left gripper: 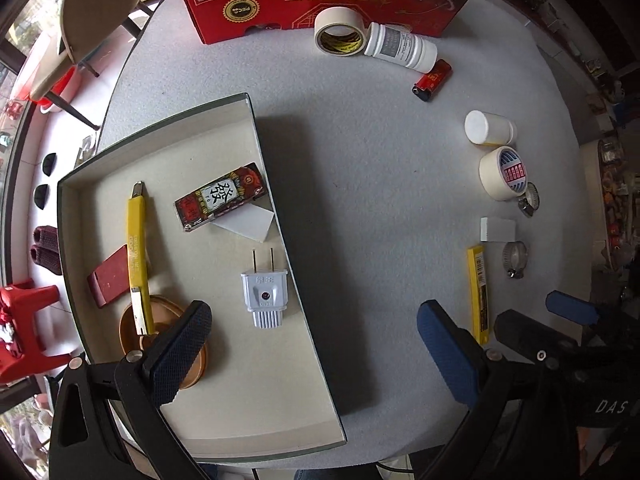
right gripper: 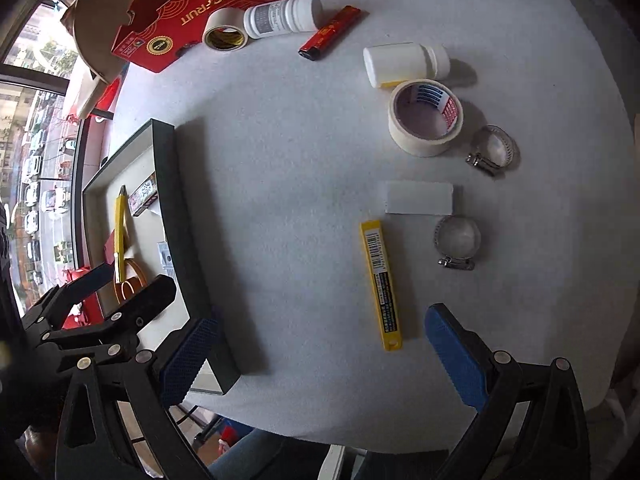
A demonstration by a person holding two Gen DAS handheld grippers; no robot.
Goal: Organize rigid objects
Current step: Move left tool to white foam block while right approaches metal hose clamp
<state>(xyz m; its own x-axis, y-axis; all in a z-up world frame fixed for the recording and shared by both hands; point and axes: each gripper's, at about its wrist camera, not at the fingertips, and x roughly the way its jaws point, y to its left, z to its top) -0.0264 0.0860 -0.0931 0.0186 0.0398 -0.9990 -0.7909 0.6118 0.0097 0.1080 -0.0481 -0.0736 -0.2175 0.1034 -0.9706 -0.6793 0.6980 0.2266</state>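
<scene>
Where plug (left gripper: 265, 294) lies: tray (left gripper: 316, 344).

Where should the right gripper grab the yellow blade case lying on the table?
Judging by its pose, take the yellow blade case mid-length across its narrow width, coming from above. It lies flat, long and thin, pointing away from the open right gripper, with clear table on both long sides.

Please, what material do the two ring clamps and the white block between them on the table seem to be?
Ring clamps and: probably bare metal, since the bands look thin, silvery and shiny, each with a small screw housing.
White block: matte, plain white with crisp edges; it could be foam, plastic or an eraser, and the pictures do not settle which.
</scene>
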